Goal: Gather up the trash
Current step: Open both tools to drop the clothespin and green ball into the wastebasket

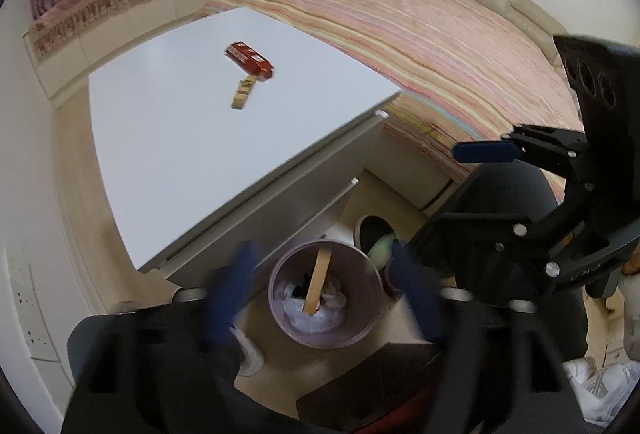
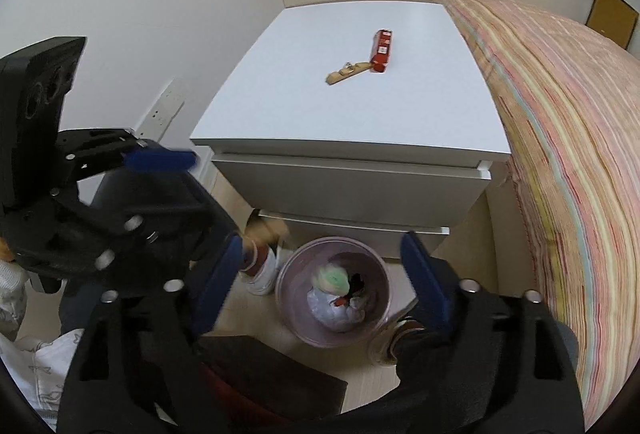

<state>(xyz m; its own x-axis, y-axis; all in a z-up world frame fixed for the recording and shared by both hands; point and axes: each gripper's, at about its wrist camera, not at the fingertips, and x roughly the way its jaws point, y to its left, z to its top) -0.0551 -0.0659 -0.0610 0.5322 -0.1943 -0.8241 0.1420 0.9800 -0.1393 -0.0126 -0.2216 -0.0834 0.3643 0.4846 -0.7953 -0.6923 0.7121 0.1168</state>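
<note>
A round purple bin (image 1: 325,294) stands on the floor by the white drawer unit (image 1: 192,137). In the left wrist view a tan flat strip (image 1: 317,285) is in the air over the bin's mouth, between my open left gripper's (image 1: 320,290) blue fingers and apart from them. The bin (image 2: 335,290) holds white wrapping and a green-and-white crumpled piece (image 2: 335,280). My right gripper (image 2: 324,282) is open and empty above it. On the unit's top lie a red packet (image 1: 251,60) (image 2: 382,51) and a tan wrapper (image 1: 242,93) (image 2: 347,73), touching end to end.
A bed with a striped pink cover (image 2: 560,137) runs along the right of the drawer unit (image 2: 348,101). A white shoe (image 2: 262,274) and a dark brown box (image 2: 272,374) are on the floor beside the bin. A wall socket plate (image 1: 30,314) is at left.
</note>
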